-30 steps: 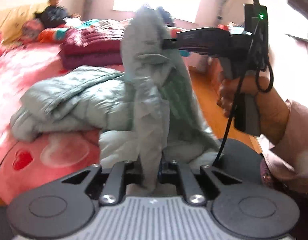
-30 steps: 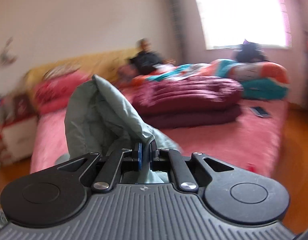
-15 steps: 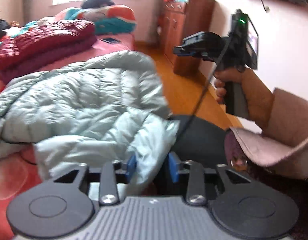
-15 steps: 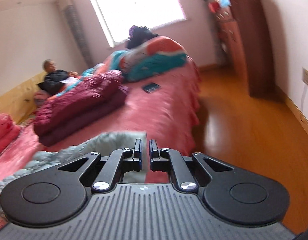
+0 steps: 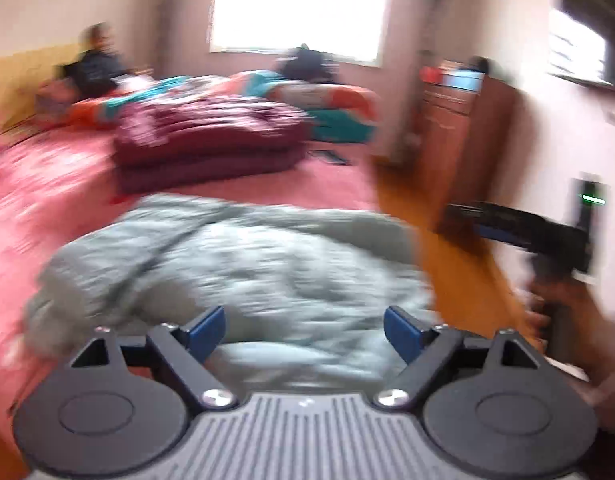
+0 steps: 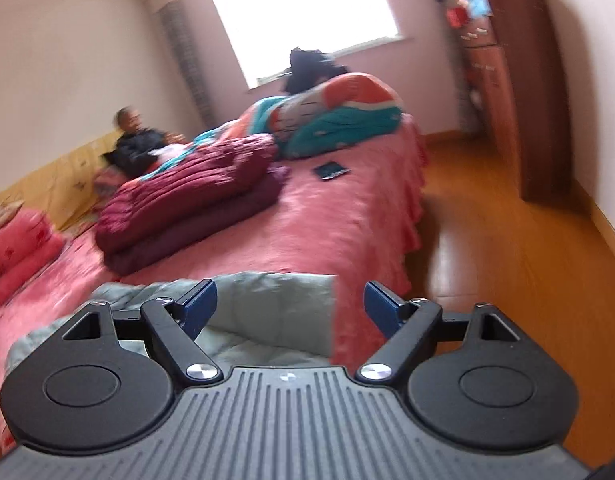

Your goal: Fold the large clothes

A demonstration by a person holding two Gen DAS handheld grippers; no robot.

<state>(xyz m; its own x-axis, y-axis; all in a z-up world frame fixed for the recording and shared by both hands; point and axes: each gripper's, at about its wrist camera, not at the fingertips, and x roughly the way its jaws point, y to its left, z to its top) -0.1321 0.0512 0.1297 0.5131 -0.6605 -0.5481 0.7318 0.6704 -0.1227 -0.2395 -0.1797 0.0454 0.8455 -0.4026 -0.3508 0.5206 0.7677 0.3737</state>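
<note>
My left hand-held gripper (image 5: 305,330) opening, pads clear of grey-green padded jacket (image 5: 243,264) lying mid-frame on pink bed (image 5: 47,184). My right hand-held gripper (image 6: 286,306) opening, jacket corner below, unpinched.

Both grippers' jaws opening: left gripper (image 5: 305,330), right gripper (image 6: 286,306)

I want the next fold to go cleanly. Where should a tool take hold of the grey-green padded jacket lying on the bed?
Probably at the straight free edge of the jacket nearest the bed's side, coming in level from the floor side. That edge lies flat and thin enough to fit between the opening jaws of the right tool, while the middle is puffy.
</note>
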